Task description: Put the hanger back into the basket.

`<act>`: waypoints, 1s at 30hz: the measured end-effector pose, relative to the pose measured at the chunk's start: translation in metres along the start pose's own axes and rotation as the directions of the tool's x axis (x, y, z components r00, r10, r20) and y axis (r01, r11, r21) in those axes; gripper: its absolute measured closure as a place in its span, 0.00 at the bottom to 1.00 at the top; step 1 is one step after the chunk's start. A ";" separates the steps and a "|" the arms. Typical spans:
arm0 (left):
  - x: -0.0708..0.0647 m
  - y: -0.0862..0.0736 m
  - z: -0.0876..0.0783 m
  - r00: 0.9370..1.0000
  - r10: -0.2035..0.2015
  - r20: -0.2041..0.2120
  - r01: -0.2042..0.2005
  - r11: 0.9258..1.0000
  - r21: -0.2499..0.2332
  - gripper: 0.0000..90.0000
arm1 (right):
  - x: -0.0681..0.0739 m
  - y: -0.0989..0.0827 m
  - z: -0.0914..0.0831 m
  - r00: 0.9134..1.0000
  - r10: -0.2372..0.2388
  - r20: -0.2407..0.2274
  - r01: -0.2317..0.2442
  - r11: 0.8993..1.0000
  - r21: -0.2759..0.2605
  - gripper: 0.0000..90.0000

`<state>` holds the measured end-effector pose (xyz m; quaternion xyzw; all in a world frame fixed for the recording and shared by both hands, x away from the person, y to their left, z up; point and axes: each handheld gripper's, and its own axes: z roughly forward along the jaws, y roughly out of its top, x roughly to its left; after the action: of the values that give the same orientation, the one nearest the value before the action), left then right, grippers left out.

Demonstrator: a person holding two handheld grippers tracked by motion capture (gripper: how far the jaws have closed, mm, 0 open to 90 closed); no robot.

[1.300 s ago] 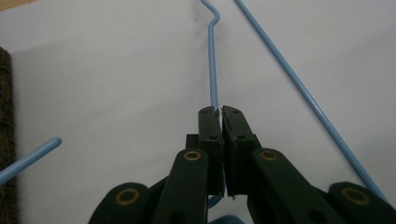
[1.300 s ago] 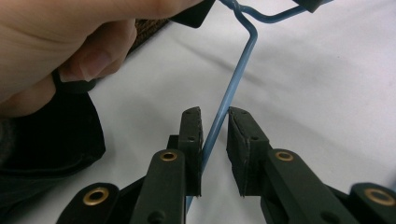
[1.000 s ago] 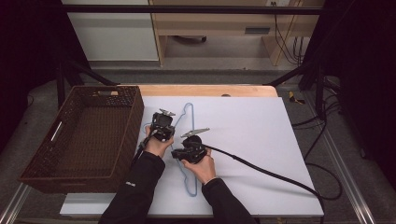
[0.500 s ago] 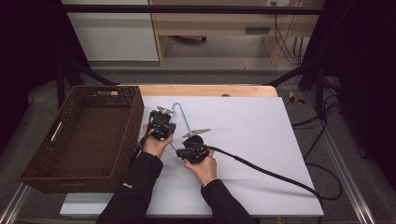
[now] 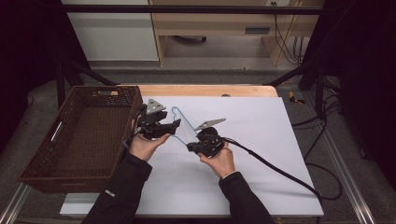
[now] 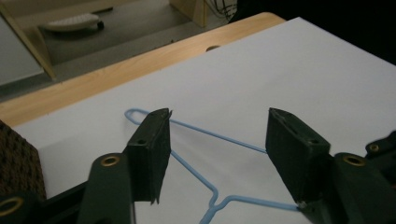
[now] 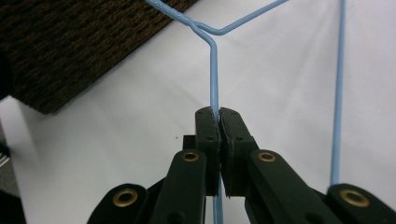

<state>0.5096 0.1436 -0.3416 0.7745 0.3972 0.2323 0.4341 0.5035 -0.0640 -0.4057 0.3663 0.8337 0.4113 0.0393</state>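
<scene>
Both hands now higher, nearer basket than a second ago; hanger off surface. Left claw (image 5: 173,125) jaws just opened, apart, wire between them but untouched. Right claw (image 7: 218,122) clamped on blue wire hanger (image 5: 183,125), frame centre, above white surface (image 5: 261,140). Hanger thin, light blue, twisted neck. Step: carrying hanger, likely toward wicker basket (image 5: 56,149) at left; next move needs right claw's grip kept.
</scene>
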 end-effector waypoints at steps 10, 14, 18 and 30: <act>0.002 0.000 -0.035 0.991 0.099 0.092 -0.093 0.994 -0.065 0.18 | -0.023 0.001 -0.057 0.999 -0.042 -0.022 0.042 0.999 0.004 0.98; 0.001 -0.004 -0.042 0.987 0.122 0.106 -0.114 0.990 -0.078 0.12 | -0.028 0.003 -0.078 0.997 -0.060 -0.038 0.061 0.998 0.008 0.98; -0.002 -0.011 -0.047 0.979 0.160 0.125 -0.151 0.986 -0.075 0.11 | -0.030 0.004 -0.093 0.996 -0.077 -0.045 0.077 0.997 0.001 0.98; -0.021 -0.031 -0.035 0.919 0.352 0.180 -0.351 0.936 -0.035 0.13 | -0.021 -0.002 -0.128 0.975 -0.133 -0.178 0.138 0.990 0.016 0.98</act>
<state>0.4601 0.1526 -0.3509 0.8508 0.2099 0.2344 0.4208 0.4712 -0.1628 -0.3273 0.2712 0.8627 0.4266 -0.0117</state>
